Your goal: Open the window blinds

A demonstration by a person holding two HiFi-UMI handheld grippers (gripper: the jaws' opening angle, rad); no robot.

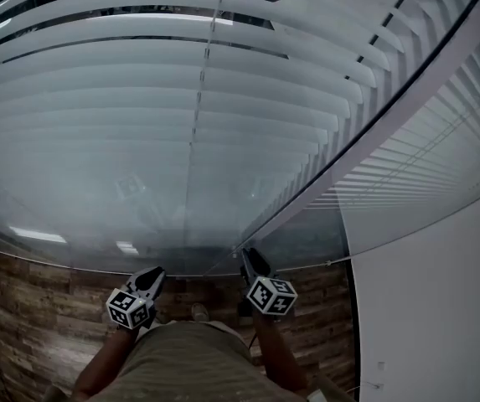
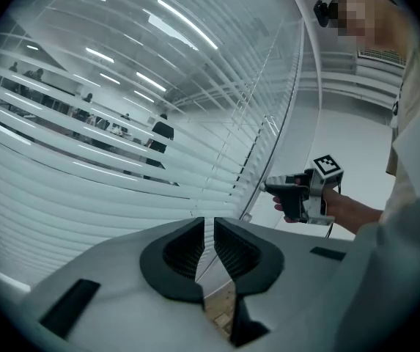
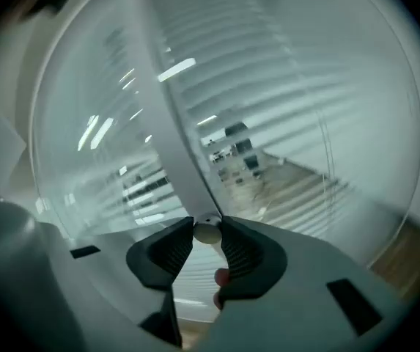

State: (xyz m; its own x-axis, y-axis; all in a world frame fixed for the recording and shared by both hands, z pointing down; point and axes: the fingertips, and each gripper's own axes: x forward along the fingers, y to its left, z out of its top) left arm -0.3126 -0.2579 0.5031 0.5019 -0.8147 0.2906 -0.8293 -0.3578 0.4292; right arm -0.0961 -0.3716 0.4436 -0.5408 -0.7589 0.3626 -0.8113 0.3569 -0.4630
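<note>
At blinds [image 1: 139,99] right edge, right tongs [image 3: 207,227] clamp wand knob [image 3: 207,235]; wall [image 1: 432,325] near.

Your left gripper [image 1: 155,272] and right gripper [image 1: 247,255] are pale grey, with dark bumpy pads [image 3: 170,253] inside the jaws. Each one has a cube [image 1: 130,307] with black-and-white square patterns on it. You wear a sandy-brown shirt [image 1: 191,360] and a small black camera [image 2: 321,10] on your head.
</note>
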